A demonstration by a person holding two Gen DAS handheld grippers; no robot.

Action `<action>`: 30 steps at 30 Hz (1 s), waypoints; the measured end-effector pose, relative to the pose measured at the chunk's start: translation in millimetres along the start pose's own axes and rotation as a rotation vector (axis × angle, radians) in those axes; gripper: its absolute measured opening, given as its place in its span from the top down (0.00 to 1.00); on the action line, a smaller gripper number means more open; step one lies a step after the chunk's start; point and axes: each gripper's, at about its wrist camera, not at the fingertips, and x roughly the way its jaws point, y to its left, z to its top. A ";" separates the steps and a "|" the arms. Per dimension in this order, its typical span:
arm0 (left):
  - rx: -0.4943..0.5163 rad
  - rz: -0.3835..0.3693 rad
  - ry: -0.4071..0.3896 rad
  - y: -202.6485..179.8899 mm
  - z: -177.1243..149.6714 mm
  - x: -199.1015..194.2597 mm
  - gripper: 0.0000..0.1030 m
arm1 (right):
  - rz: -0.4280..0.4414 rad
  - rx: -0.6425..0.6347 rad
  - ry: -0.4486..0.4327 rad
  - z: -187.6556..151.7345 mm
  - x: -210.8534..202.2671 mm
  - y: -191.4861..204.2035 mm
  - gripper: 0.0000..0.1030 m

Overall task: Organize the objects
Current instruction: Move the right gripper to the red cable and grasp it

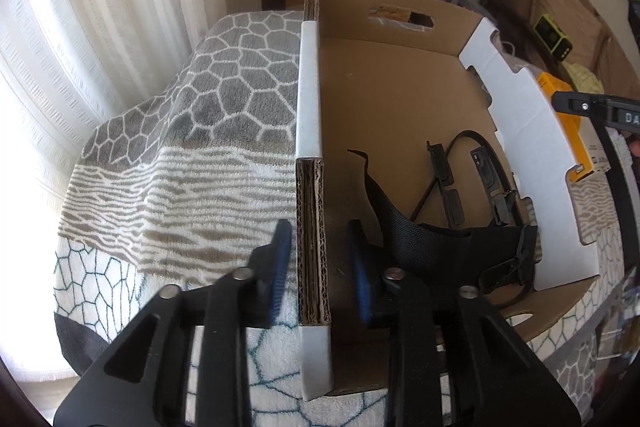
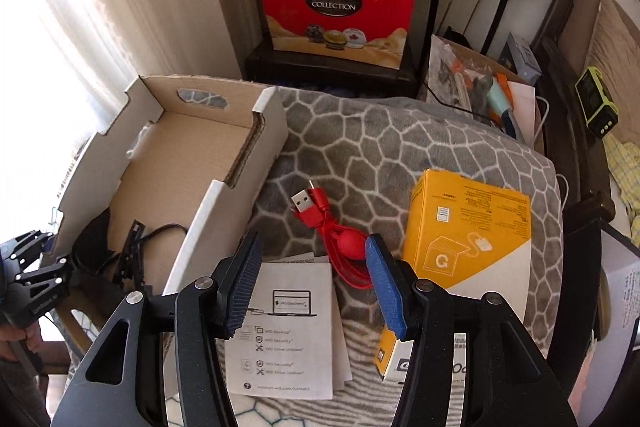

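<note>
A shallow cardboard box (image 1: 404,95) sits on a patterned blanket; it also shows in the right wrist view (image 2: 192,155). Black straps and clips (image 1: 452,211) lie inside it. My left gripper (image 1: 320,263) is open, its jaws straddling the box's left wall without touching it. My right gripper (image 2: 314,279) is open and empty, above a white leaflet (image 2: 288,331) and just short of a coiled red USB cable (image 2: 340,239). A yellow product box (image 2: 468,231) lies right of the cable.
A red gift bag (image 2: 336,11) stands behind the bed. A cluttered tray (image 2: 480,87) and a green device (image 2: 596,103) sit at the right. Curtains hang at the left. The blanket (image 2: 380,143) lies between box and yellow box.
</note>
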 end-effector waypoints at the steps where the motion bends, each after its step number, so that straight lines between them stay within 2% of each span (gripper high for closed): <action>1: 0.006 0.008 0.001 0.1 0.0 -0.5 0.85 | -0.010 0.000 0.010 0.8 4.9 -1.5 0.47; 4: 0.018 0.026 0.006 -4.7 2.7 0.9 0.89 | -0.021 0.006 0.035 2.7 16.6 -5.8 0.47; 12: 0.028 0.037 0.012 -9.7 1.1 -0.8 0.89 | -0.076 -0.073 0.089 4.0 38.9 2.9 0.47; 19: 0.034 0.043 0.019 -10.5 1.0 -2.7 0.89 | -0.093 -0.080 0.139 3.9 55.8 -2.2 0.48; 22: 0.034 0.043 0.019 -11.0 1.3 -2.4 0.89 | -0.086 -0.074 0.136 2.9 57.4 -4.6 0.54; 23: 0.033 0.042 0.020 -11.1 1.3 -2.4 0.89 | -0.096 -0.071 0.134 3.1 57.3 -5.2 0.59; 27: 0.031 0.042 0.018 -11.1 1.3 -2.0 0.89 | -0.101 -0.083 0.121 2.5 56.7 -4.3 0.64; 30: 0.028 0.041 0.017 -10.7 0.7 -1.5 0.89 | -0.114 -0.091 0.096 2.1 52.8 -2.6 0.72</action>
